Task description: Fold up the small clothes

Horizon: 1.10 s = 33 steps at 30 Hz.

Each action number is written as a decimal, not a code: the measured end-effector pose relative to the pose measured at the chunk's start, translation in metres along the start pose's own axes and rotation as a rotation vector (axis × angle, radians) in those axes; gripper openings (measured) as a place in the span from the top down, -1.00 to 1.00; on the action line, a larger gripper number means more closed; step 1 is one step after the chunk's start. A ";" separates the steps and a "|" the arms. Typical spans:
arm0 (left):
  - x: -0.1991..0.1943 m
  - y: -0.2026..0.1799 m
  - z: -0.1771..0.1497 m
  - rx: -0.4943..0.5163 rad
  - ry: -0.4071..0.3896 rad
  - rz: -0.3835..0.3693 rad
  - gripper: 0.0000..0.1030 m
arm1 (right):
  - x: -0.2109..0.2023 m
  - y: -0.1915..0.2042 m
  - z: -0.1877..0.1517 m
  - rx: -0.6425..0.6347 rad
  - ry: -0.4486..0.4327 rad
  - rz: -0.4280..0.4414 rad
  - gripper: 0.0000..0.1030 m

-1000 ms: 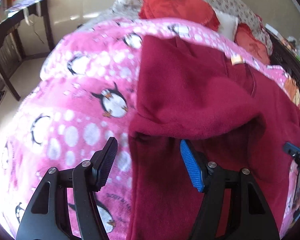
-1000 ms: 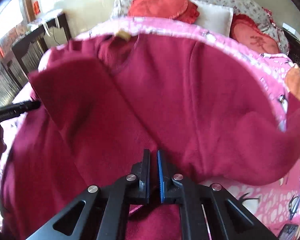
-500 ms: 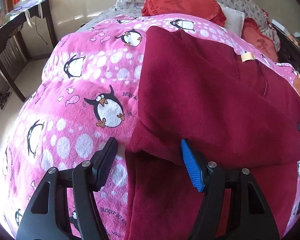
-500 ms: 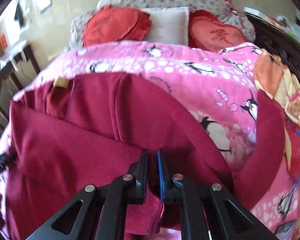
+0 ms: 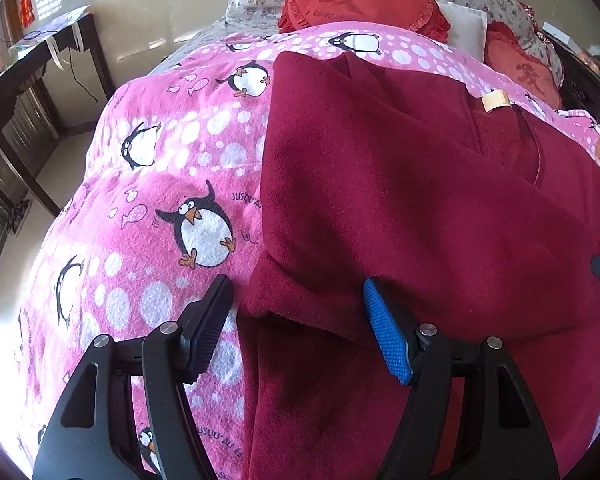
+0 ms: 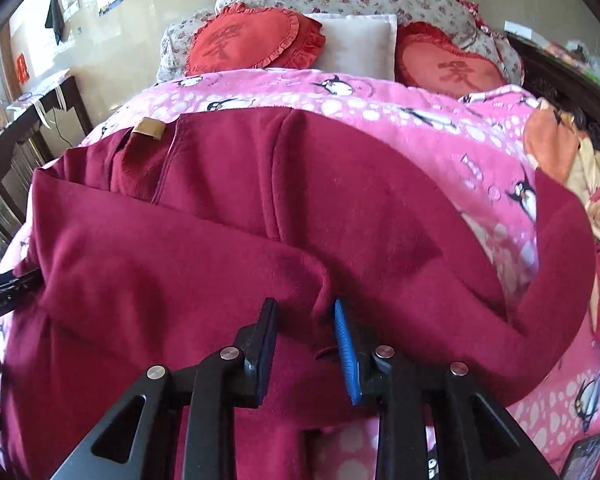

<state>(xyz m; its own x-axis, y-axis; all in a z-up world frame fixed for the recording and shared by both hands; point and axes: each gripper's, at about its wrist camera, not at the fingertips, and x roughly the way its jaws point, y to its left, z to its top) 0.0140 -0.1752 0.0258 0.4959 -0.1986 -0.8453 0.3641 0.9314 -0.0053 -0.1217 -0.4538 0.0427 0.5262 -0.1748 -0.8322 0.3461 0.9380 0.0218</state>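
On the bed, over a pink penguin blanket [image 5: 160, 184], a dark red fleece garment [image 5: 400, 200] is lying spread out, with one layer folded across its lower part. Toward the left, the left gripper [image 5: 296, 320] is hovering low over the garment's left edge with its jaws standing wide apart and grasping nothing; the black pad is sitting over the blanket just beside the cloth, while the blue pad is sitting over the folded layer, and a corner of the fold is lying between them. A tan label [image 5: 496, 101] is showing near the garment's neck at the far end. Toward the right, the right gripper [image 6: 306, 340] is sitting at the garment's near edge with its jaws parted moderately, narrower than the left one's; a bunched ridge of fleece is rising between the pads, close to the blue one, but not pinched. Beyond the blanket, red cushions [image 6: 252, 38] and a white pillow [image 6: 356, 46] are resting at the head of the bed.
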 end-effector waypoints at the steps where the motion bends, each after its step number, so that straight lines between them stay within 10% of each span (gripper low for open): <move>1: -0.003 0.000 0.001 -0.008 0.000 -0.005 -0.33 | -0.001 -0.001 0.002 0.005 0.004 0.003 0.44; 21: -0.051 -0.025 0.003 -0.024 -0.113 -0.007 -0.33 | -0.009 -0.011 -0.024 0.057 0.039 0.083 0.44; 33: -0.002 -0.055 -0.009 0.006 0.046 -0.072 -0.33 | -0.017 -0.018 -0.026 0.100 0.041 0.116 0.43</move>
<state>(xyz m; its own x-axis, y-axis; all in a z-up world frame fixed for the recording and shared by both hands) -0.0139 -0.2236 0.0234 0.4320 -0.2506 -0.8664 0.4021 0.9134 -0.0637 -0.1569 -0.4599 0.0415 0.5354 -0.0527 -0.8429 0.3616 0.9163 0.1724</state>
